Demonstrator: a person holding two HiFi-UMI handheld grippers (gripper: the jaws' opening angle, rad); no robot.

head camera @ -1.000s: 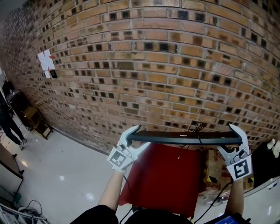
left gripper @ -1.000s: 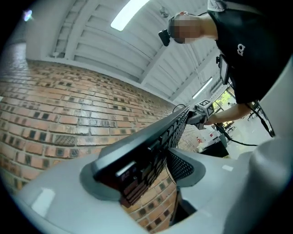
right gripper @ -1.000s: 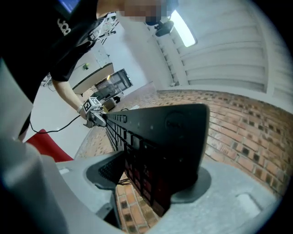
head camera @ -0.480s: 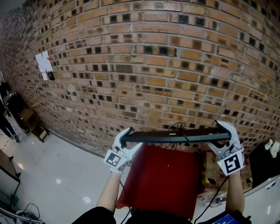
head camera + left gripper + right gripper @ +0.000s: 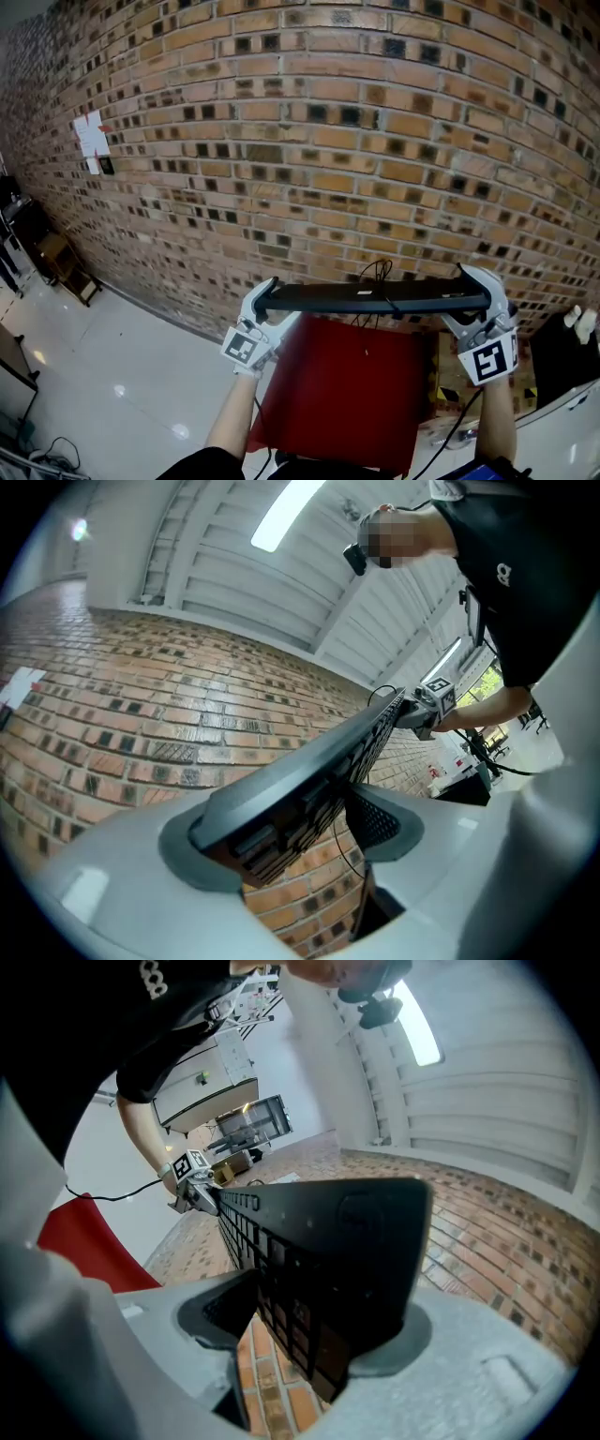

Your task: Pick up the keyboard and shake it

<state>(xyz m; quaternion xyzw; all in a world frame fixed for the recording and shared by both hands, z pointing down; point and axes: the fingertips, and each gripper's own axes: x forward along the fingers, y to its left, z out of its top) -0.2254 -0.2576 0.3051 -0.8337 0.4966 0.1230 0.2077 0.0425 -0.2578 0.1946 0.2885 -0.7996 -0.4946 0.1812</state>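
- Head view: the keyboard [image 5: 375, 298] hangs level in the lower middle of the frame, in front of the brick wall [image 5: 309, 141] and above a red surface [image 5: 347, 394]. The left hand-held gripper [image 5: 265, 302] grasps its left end and the right hand-held gripper [image 5: 480, 292] its right end.
- Left gripper view: the 2 jaws are opening, with the keyboard's end [image 5: 309, 780] between them at lower centre, seated against the pads.
- Right gripper view: at lower centre the 2 jaws grasp the other end [image 5: 347, 1260], keys facing the frame's left.
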